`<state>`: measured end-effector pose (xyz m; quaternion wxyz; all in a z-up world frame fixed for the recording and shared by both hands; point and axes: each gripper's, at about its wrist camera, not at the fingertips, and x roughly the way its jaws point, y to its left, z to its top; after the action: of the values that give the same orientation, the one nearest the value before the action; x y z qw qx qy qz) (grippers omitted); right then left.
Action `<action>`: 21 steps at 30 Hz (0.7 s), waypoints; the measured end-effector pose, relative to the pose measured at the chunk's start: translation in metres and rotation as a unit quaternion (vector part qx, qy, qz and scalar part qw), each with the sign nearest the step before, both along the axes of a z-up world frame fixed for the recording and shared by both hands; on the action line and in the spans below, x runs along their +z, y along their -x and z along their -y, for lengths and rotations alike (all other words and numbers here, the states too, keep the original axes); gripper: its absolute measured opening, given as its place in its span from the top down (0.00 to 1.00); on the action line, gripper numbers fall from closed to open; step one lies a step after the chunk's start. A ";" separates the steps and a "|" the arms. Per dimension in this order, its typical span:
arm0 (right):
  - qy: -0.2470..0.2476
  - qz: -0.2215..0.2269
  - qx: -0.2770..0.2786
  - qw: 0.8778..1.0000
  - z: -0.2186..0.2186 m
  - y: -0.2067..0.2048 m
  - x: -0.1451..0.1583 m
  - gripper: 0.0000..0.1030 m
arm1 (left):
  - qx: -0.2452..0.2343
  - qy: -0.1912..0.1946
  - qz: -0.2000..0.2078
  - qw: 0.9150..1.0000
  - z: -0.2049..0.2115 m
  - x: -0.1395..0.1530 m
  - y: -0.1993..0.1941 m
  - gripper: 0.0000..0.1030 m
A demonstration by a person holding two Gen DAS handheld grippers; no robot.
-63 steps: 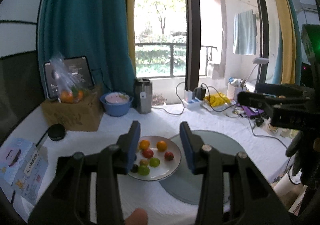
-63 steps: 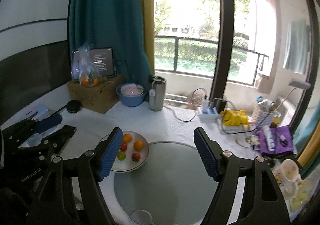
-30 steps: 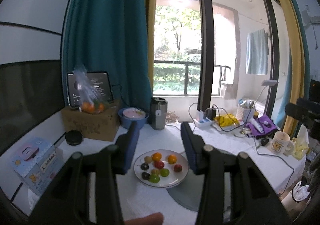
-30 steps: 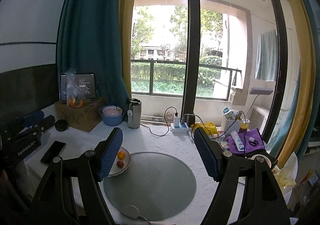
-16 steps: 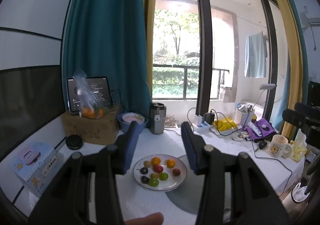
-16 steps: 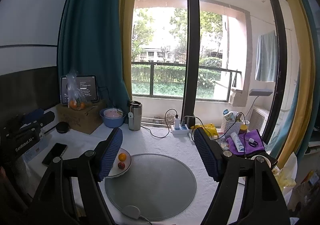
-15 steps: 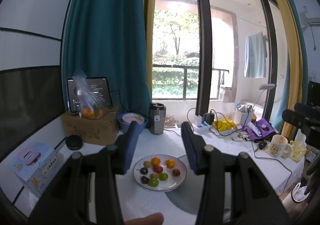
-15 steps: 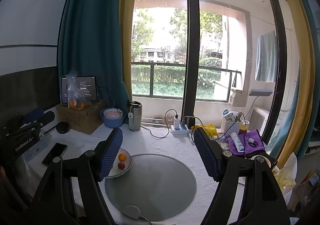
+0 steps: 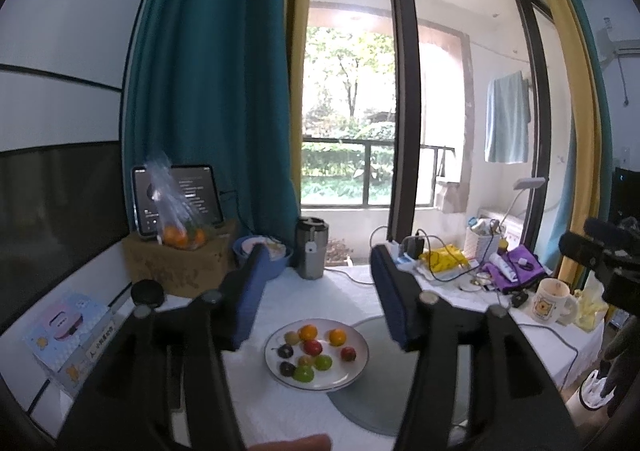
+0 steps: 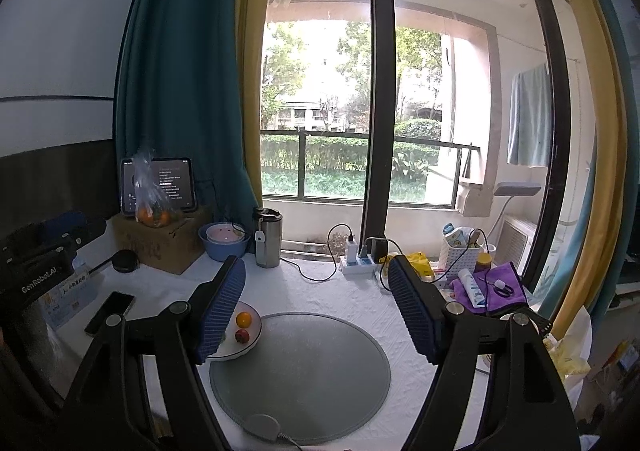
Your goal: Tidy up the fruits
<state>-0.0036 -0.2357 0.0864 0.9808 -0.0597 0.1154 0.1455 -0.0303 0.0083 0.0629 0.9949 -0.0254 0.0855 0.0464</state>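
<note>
My left tongs (image 9: 318, 301) and right tongs (image 10: 316, 307) both hung wide open, holding nothing. All fruits (image 9: 310, 351) sat on the white plate (image 9: 358, 367), overlapping the grey mat's (image 10: 304, 371) left edge. Sorted or awaiting sorting: undetermined.

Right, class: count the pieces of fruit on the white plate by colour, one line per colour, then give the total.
Fruit on the white plate:
Orange: 2
Red: 2
Green: 2
Dark purple: 2
Brownish or olive: 2
Total: 10
</note>
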 end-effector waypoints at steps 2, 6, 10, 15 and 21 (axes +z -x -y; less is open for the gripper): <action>-0.001 0.000 0.000 1.000 0.000 0.000 0.000 0.26 | 0.001 -0.002 0.002 1.000 0.000 0.001 0.000 0.47; -0.001 0.000 -0.001 1.000 0.000 0.001 0.000 0.25 | 0.002 0.002 0.002 1.000 -0.002 0.002 -0.002 0.44; 0.000 -0.001 -0.001 1.000 0.000 0.001 0.000 0.26 | -0.001 0.004 0.000 1.000 -0.003 0.005 -0.003 0.24; -0.001 -0.001 -0.001 1.000 0.000 0.001 0.000 0.25 | 0.000 0.001 0.000 1.000 -0.006 0.007 -0.005 0.14; 0.000 -0.002 -0.001 1.000 0.000 0.001 0.000 0.25 | 0.001 -0.002 0.000 1.000 -0.006 0.007 -0.006 0.12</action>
<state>-0.0045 -0.2358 0.0864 0.9808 -0.0592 0.1173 0.1444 -0.0244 0.0146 0.0702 0.9949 -0.0234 0.0857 0.0475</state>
